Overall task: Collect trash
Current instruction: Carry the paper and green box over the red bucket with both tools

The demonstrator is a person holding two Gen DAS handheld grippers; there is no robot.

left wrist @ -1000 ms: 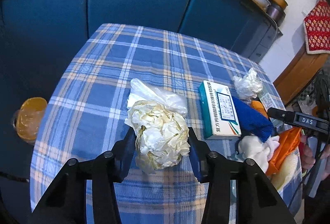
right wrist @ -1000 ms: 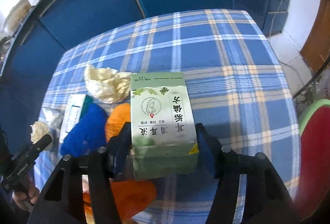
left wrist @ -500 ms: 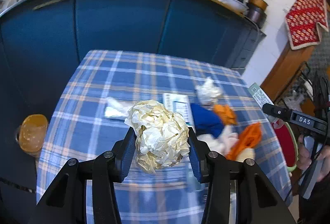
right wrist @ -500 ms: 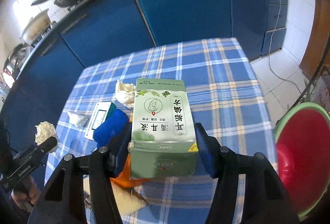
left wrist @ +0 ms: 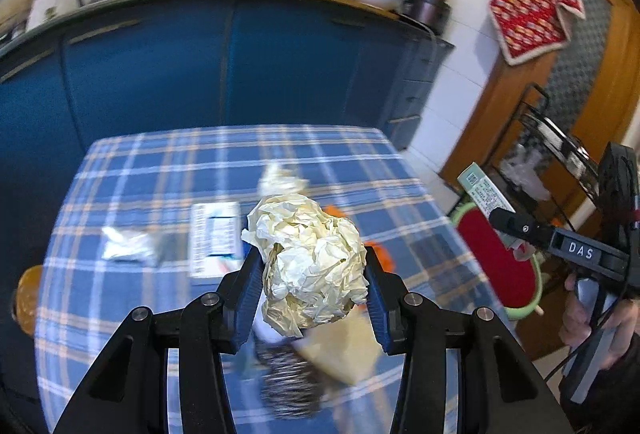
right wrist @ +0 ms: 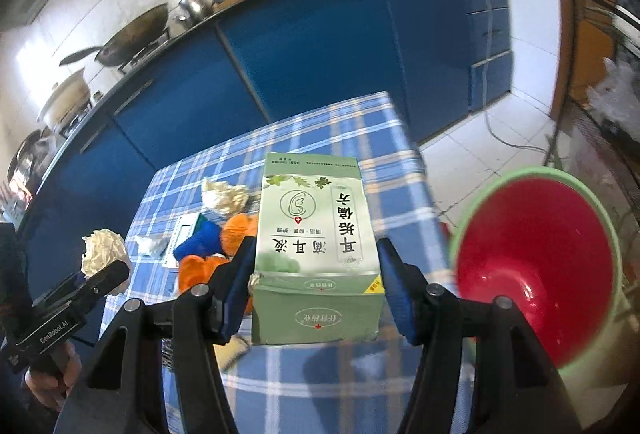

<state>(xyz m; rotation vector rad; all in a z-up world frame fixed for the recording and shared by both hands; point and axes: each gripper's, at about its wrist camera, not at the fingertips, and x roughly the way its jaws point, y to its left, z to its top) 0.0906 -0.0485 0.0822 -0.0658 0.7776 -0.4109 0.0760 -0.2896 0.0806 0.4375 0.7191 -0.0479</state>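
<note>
My left gripper (left wrist: 314, 274) is shut on a crumpled cream paper ball (left wrist: 312, 266) and holds it above the blue plaid table (left wrist: 160, 170). The ball also shows in the right wrist view (right wrist: 104, 250). My right gripper (right wrist: 316, 266) is shut on a green medicine box (right wrist: 316, 246), held above the table's right edge; the box also shows in the left wrist view (left wrist: 482, 188). A red bin with a green rim (right wrist: 536, 258) stands on the floor right of the table; it also shows in the left wrist view (left wrist: 496, 266).
On the table lie a white-green box (left wrist: 214, 238), a clear plastic bag (left wrist: 128, 248), another paper wad (right wrist: 224, 196), blue (right wrist: 198, 244) and orange cloths (right wrist: 236, 234). Blue kitchen cabinets (left wrist: 200, 66) stand behind. A wire rack (left wrist: 552, 138) is at right.
Both grippers have risen and swung right with their loads. The red bin has come into full view beside the table.
</note>
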